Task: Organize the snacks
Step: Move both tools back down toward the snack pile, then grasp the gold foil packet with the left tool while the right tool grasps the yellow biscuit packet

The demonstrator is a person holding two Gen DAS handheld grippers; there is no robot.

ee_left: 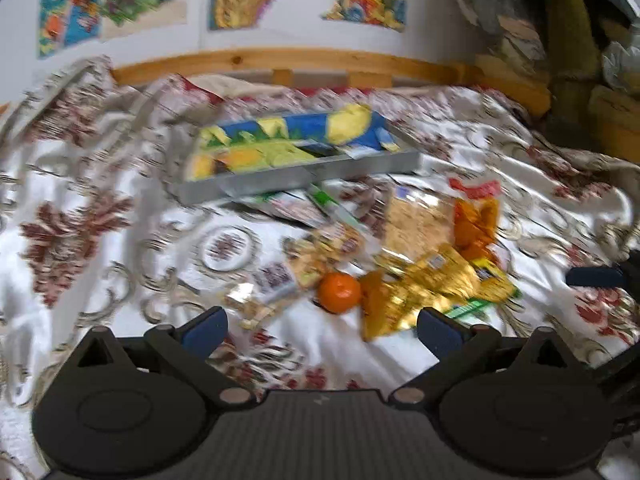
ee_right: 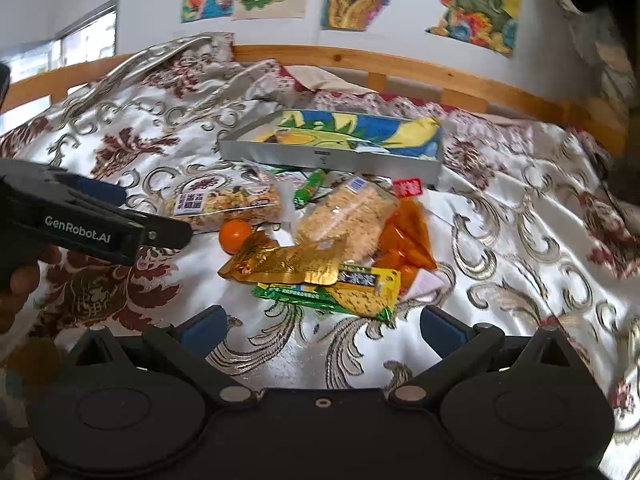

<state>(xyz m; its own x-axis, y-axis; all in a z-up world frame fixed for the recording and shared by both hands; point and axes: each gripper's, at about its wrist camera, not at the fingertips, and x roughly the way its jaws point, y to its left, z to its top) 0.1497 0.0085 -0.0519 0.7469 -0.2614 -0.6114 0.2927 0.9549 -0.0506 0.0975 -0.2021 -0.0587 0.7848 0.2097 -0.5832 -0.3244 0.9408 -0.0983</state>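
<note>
Right wrist view gives us the clean look: the right gripper [ee_right: 322, 326] hangs above the bedspread [ee_right: 520, 240] with its jaws spread wide and nothing between them, lined up on the near edge of the snack pile. That width makes sense, I'd say, since the closest target is the flat green-and-yellow packet [ee_right: 360, 290], lying under the end of the gold foil pouch [ee_right: 288, 264] and broad enough to need room. Just behind sit the clear bag of pale crisped snack [ee_right: 344, 216] and the orange packet with the red header [ee_right: 408, 236], overlapping each other. An orange fruit [ee_right: 235, 234] rests loose at the left of the heap, touching the gold pouch. The long nut bar [ee_right: 224, 204] lies beyond it.

Over on the left wrist view, motion blur everywhere, yet the left gripper [ee_left: 322, 326] shows jaws wide too, empty, pointed at that same fruit. From the right camera it juts in from the left, low over the cloth.

Behind the pile, the shallow grey tray [ee_right: 332, 158] with its bright printed lining sits apart from the packets. It looks to me like the destination, and no loose snacks sit inside it as far as I can tell, so the sorting seems barely begun.
</note>
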